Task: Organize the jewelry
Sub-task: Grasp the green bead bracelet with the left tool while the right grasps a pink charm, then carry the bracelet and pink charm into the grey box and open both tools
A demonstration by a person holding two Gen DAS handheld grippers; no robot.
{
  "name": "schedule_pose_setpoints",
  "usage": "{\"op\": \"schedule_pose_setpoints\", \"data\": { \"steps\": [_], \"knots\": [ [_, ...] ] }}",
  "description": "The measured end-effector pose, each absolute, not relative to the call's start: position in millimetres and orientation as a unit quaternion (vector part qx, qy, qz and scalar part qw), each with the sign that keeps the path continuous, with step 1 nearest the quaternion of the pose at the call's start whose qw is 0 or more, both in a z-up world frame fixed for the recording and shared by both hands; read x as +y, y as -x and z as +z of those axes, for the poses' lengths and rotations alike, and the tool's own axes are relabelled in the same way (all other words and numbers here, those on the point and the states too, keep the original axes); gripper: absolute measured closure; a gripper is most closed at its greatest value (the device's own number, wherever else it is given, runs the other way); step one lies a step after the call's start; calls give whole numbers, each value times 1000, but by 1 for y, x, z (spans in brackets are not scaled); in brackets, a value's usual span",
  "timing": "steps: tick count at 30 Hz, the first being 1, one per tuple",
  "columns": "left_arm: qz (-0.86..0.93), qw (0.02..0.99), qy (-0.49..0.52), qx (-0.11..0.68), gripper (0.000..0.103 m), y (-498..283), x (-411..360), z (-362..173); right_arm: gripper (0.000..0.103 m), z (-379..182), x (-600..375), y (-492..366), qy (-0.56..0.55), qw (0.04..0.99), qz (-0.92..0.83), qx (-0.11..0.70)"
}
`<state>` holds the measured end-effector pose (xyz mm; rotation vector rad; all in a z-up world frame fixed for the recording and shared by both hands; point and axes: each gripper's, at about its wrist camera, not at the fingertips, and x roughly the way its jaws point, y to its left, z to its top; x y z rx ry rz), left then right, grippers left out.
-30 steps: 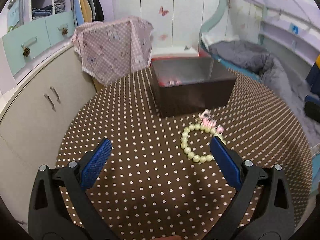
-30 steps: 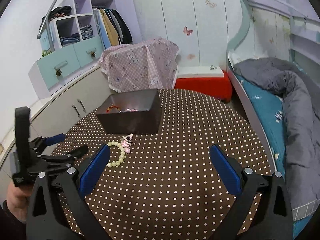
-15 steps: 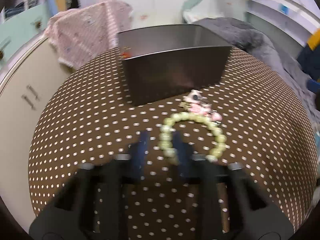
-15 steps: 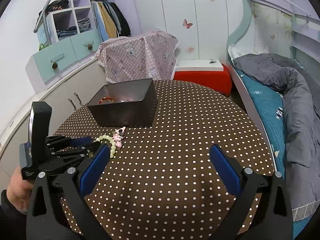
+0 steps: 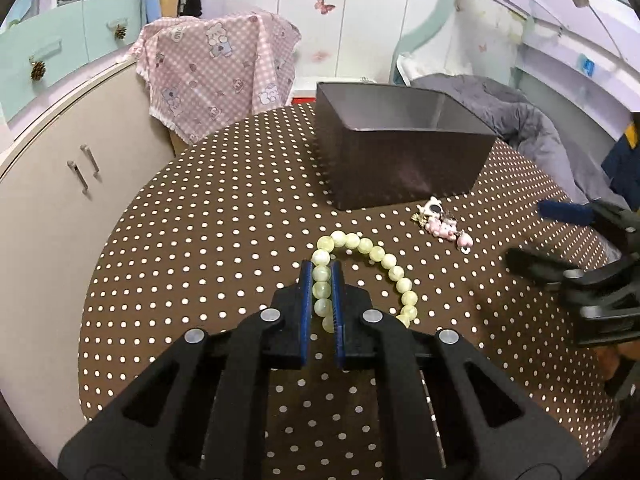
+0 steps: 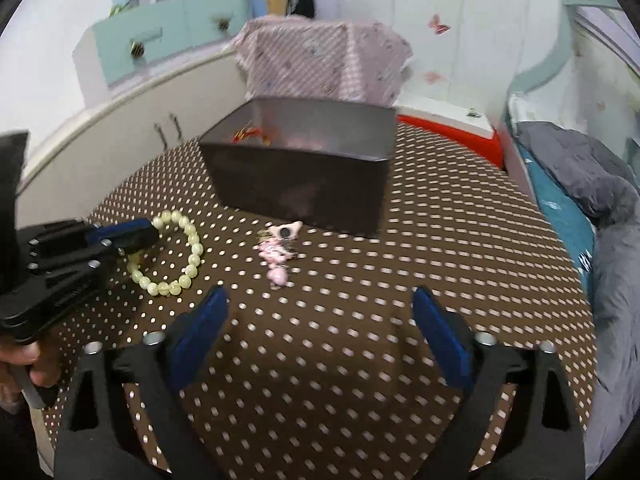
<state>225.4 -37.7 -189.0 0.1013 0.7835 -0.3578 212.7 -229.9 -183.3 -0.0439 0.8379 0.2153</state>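
Note:
A pale green bead bracelet point(image 5: 380, 258) point(image 6: 192, 248) lies on the dotted brown table point(image 5: 224, 240). My left gripper point(image 5: 321, 270) is shut on the bracelet's left side, beads pinched between its blue pads; it shows at the left of the right wrist view as the left gripper point(image 6: 132, 234). A pink charm piece point(image 5: 442, 224) point(image 6: 278, 254) lies just in front of the dark open box point(image 5: 400, 152) point(image 6: 304, 184), which holds some red and pink items. My right gripper point(image 6: 320, 320) hovers over the table short of the charm, its jaws closing with nothing between them.
A pink checked cloth point(image 5: 216, 76) covers something behind the table. Beige cabinets point(image 5: 52, 184) stand left, a bed with grey bedding point(image 6: 600, 200) right, a red and white box point(image 6: 452, 128) behind. A person's hand point(image 6: 24, 364) holds the left gripper.
My left gripper moved onto the bracelet and shut on its beads. My right gripper swung left and down toward the charm, and its jaws have narrowed a little.

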Motion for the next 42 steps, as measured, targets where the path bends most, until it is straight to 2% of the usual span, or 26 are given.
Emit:
{"op": "schedule_pose_setpoints", "data": {
  "steps": [2,4,6,8,9,16,27,42],
  "knots": [
    [-170,909,-49,377,94,-223,-35,-190,36,-189,-221,-223,30,901,113,417],
    [-170,909,-49,377,94,-222,-37,-191,53,-194,-215,-229,38,897,115,424],
    [-171,908,-47,379,94,-231,-38,-191,63,-199,-210,-236,46,893,118,432],
    [-172,907,-42,382,94,-233,-37,-191,80,-199,-206,-234,54,894,121,428],
    [-172,907,-40,383,94,-233,-37,-191,92,-199,-206,-233,51,893,125,428],
    [-174,911,-49,371,94,-232,-37,-188,92,-189,-216,-209,26,898,146,414],
    [-220,910,-7,350,94,-217,-25,-173,92,-119,-251,-179,-16,917,176,356],
    [-243,935,-28,258,94,-207,-24,-65,92,-38,-272,-167,-37,940,192,278]
  ]
}}
